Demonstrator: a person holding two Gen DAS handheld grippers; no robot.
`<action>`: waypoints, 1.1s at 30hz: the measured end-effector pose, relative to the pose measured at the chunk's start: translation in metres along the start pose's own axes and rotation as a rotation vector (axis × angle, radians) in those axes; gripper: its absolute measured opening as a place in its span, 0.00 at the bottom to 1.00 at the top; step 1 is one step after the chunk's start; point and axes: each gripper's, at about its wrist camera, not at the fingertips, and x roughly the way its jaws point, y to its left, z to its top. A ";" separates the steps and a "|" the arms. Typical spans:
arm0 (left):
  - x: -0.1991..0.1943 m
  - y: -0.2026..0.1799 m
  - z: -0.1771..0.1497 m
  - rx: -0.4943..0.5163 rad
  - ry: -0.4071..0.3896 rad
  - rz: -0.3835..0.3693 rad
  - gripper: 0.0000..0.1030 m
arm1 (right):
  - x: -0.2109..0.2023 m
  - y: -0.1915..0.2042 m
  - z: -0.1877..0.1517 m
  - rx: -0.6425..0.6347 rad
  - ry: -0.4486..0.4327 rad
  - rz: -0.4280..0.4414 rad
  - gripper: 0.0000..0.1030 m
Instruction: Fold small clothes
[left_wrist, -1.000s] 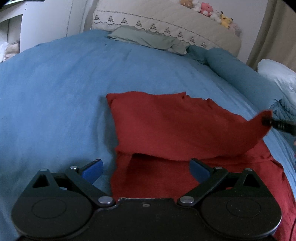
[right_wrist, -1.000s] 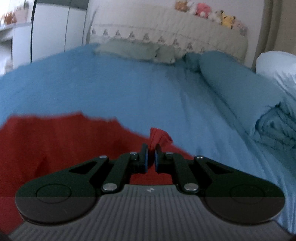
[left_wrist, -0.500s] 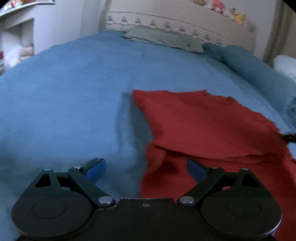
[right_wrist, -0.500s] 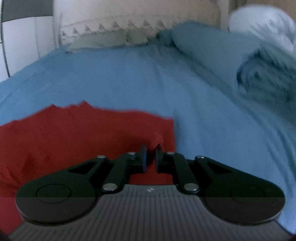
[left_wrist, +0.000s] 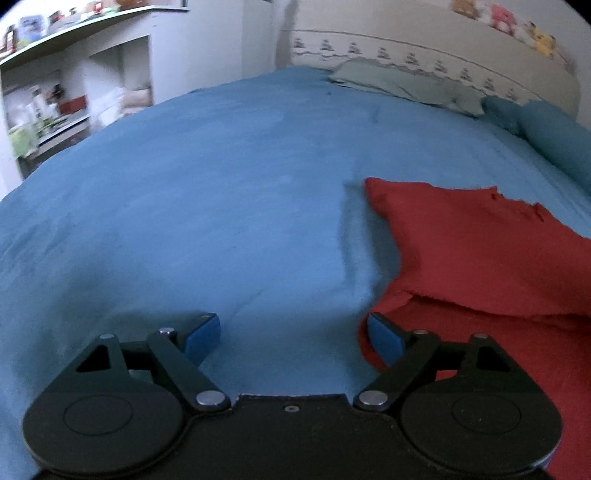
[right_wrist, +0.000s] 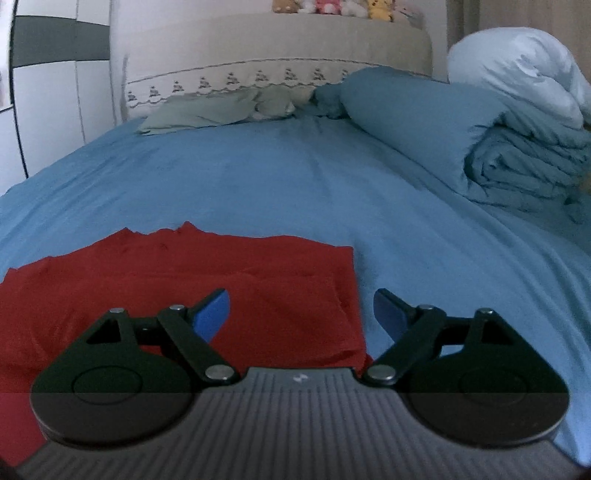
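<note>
A red garment (left_wrist: 480, 258) lies folded over itself on the blue bed sheet (left_wrist: 203, 221), at the right of the left wrist view. My left gripper (left_wrist: 293, 338) is open and empty, low over the sheet at the garment's left edge. In the right wrist view the red garment (right_wrist: 184, 280) lies flat at the lower left. My right gripper (right_wrist: 301, 314) is open and empty over the garment's right edge, with its left finger above the cloth.
A rolled blue duvet (right_wrist: 517, 158) and a white pillow (right_wrist: 517, 74) lie at the right. A green-grey cloth (right_wrist: 221, 110) lies by the headboard (right_wrist: 277, 51). Shelves (left_wrist: 55, 110) stand left of the bed.
My right gripper has opened and let go of the red garment's corner, which now lies flat. My left gripper has swung left, so the garment sits further right in its view.
</note>
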 end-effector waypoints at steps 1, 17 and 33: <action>-0.007 0.000 0.001 -0.012 -0.008 0.008 0.83 | 0.003 0.001 0.000 -0.005 0.003 0.012 0.98; 0.082 -0.082 0.078 0.074 -0.003 -0.292 1.00 | 0.043 0.004 -0.019 -0.083 0.088 0.175 0.99; -0.085 -0.046 0.084 0.066 -0.161 -0.209 1.00 | -0.079 -0.045 0.009 -0.055 0.001 0.211 1.00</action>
